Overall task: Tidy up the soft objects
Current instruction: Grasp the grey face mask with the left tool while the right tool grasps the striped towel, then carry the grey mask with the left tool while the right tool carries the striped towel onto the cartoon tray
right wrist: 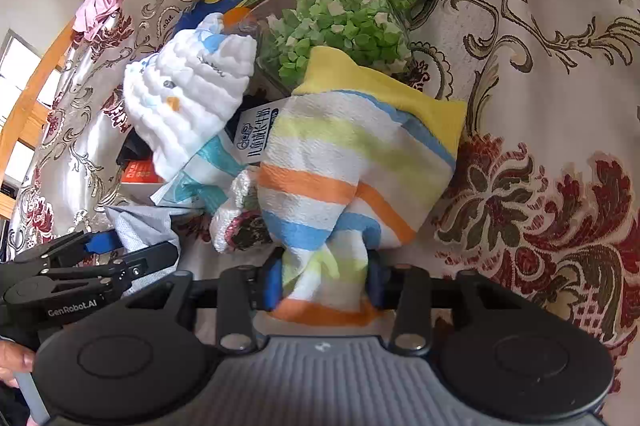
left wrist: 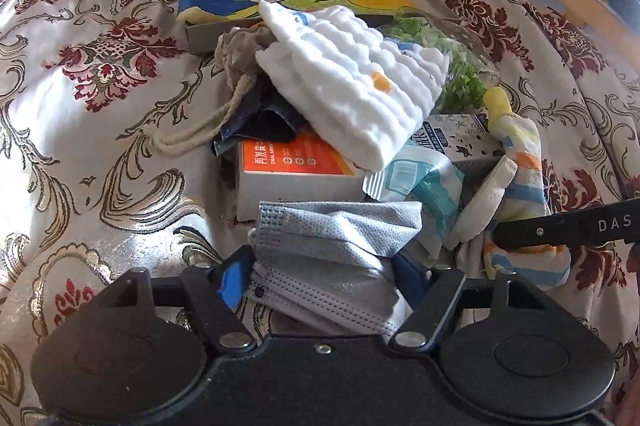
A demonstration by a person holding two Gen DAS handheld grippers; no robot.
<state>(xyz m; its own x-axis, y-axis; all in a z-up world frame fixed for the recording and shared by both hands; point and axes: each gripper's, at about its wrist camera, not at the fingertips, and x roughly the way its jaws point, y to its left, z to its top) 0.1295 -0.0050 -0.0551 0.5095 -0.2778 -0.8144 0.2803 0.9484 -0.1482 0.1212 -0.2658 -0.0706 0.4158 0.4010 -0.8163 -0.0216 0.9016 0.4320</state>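
Both views are bright with daylight. In the left wrist view strong glare washes out the satin bedcover at the left, bleaching its pattern to near white, and the white quilted cloth is close to overexposed. A window at the left edge of the right wrist view is blown out. Soft shadows lie under the pile and beneath the gripper bodies, which read as dark, flat shapes. Fisheye bending curves the floral pattern toward the edges, and the corners fall to black. The centre is fairly sharp; the striped towel shows slight smear near the bottom.
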